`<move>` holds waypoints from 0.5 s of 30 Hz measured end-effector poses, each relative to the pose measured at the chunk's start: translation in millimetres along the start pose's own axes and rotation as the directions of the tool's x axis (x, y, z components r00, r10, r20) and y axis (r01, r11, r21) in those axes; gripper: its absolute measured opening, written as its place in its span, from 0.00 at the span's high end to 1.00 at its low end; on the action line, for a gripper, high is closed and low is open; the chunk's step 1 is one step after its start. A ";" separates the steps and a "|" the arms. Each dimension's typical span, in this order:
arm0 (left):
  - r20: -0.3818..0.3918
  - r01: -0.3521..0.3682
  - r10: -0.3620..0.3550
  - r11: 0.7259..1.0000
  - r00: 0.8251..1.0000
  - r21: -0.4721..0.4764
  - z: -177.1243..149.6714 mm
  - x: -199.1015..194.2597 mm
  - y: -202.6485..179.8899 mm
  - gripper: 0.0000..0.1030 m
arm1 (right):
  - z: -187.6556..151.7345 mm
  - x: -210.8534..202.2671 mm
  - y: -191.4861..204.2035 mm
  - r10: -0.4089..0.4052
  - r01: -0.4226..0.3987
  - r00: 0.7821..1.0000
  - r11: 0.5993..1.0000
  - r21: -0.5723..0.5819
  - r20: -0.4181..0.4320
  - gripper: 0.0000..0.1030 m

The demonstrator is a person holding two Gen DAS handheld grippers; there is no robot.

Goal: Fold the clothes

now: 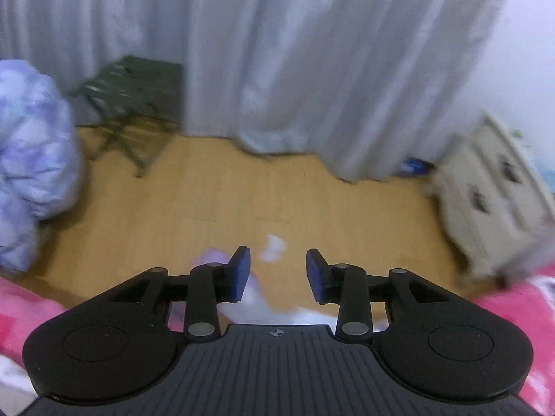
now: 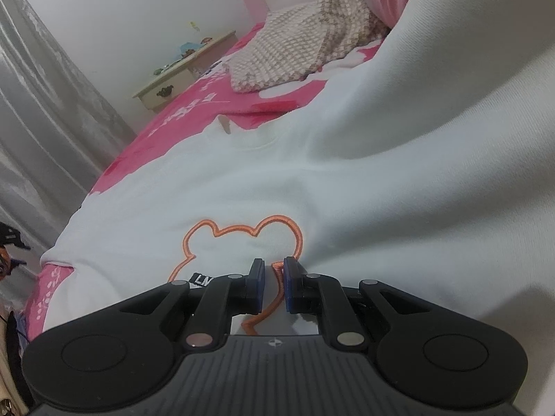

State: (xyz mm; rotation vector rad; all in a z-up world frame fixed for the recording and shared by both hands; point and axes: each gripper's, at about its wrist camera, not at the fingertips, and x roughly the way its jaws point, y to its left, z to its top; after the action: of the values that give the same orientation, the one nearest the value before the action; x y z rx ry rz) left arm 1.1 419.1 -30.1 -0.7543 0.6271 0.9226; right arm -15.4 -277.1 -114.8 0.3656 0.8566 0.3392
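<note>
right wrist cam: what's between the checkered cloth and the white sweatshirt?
Right wrist view: a strip of pink bedsheet separates the checkered cloth from the white sweatshirt. Nothing else lies on that strip.

Both grippers, left gripper (image 1: pixel 277 270) and right gripper (image 2: pixel 274 277), are black, ribbed, with blue-padded jaws.

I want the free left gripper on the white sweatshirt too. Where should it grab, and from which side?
Probably the sweatshirt's lower-left hem edge by the pink bedsheet, approached from the bed's curtain side: the cloth lies flat there with an exposed border. The right gripper already pinches fabric at the bear outline.
</note>
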 end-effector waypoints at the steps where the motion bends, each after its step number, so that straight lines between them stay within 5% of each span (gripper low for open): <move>1: -0.030 0.051 -0.050 0.997 0.998 0.053 -9.4 -3.1 -11.2 0.66 | 0.4 0.1 1.3 -0.004 0.004 1.000 1.000 -0.011 -0.002 0.89; 3: -0.104 0.160 -0.144 0.972 0.984 0.173 -38.5 -16.0 -35.9 0.64 | 1.9 -0.8 5.7 -0.016 0.016 1.000 0.999 -0.049 -0.009 0.89; 6: -0.223 0.325 -0.261 0.884 0.939 0.336 -86.2 -38.3 -71.5 0.61 | 6.8 -8.5 18.9 -0.039 0.038 0.999 0.989 -0.145 -0.007 0.86; 11: -0.417 0.543 -0.351 0.598 0.838 0.589 -172.8 -75.3 -124.0 0.56 | 9.2 -30.0 33.3 -0.019 0.029 0.999 0.968 -0.250 0.040 0.74; 13: -0.437 0.565 -0.358 0.513 0.825 0.647 -196.4 -88.0 -129.8 0.55 | 6.1 -24.3 29.8 -0.079 0.080 0.997 0.961 -0.265 0.017 0.73; 15: -0.436 0.567 -0.366 0.464 0.822 0.680 -209.8 -97.9 -130.7 0.55 | 6.1 -13.2 19.4 -0.174 0.170 0.985 0.951 -0.257 0.008 0.75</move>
State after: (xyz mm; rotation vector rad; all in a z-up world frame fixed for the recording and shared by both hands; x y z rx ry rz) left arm 36.7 155.9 -40.8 -0.1702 0.8834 -0.0424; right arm -21.5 -266.7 -93.8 0.0458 0.8408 0.2865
